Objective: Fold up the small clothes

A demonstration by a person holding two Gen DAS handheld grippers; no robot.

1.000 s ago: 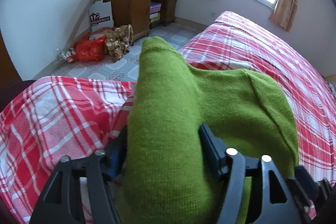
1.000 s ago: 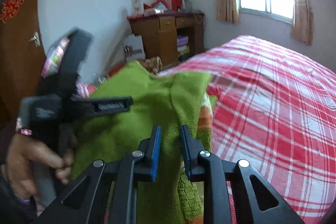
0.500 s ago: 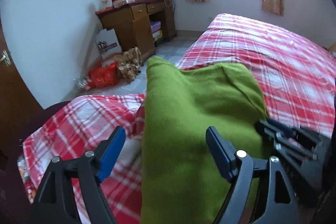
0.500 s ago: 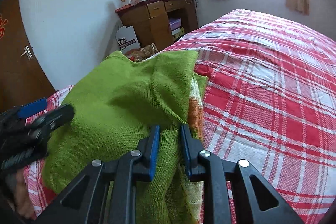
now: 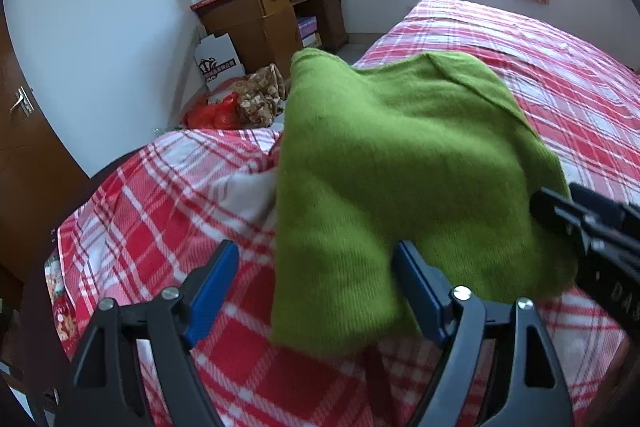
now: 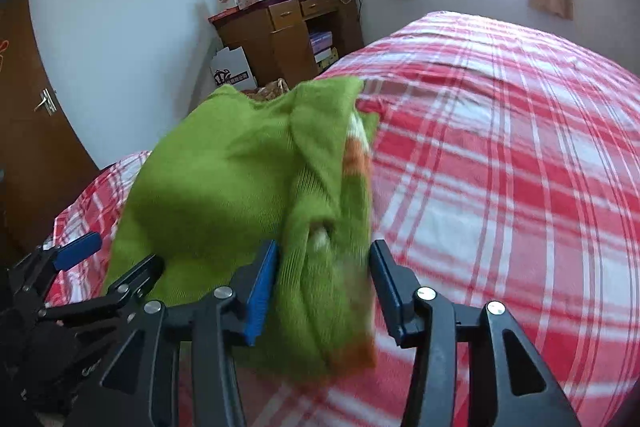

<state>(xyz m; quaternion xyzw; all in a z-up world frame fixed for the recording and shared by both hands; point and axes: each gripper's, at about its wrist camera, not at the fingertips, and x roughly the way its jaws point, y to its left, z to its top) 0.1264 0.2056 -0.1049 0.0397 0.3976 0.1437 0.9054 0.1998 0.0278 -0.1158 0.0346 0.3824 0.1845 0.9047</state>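
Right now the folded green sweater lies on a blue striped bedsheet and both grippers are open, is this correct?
Not quite: the bedsheet is red and white plaid, not blue striped, as the right wrist view shows. The green sweater does lie on it, and both grippers are open.

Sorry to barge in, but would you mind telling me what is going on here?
A person with a two-finger gripper in each hand is folding a green knitted sweater on a bed with a red-and-white checked cover. The left gripper is open, and the right gripper has just been opening; the sweater lies between both pairs of jaws, released.
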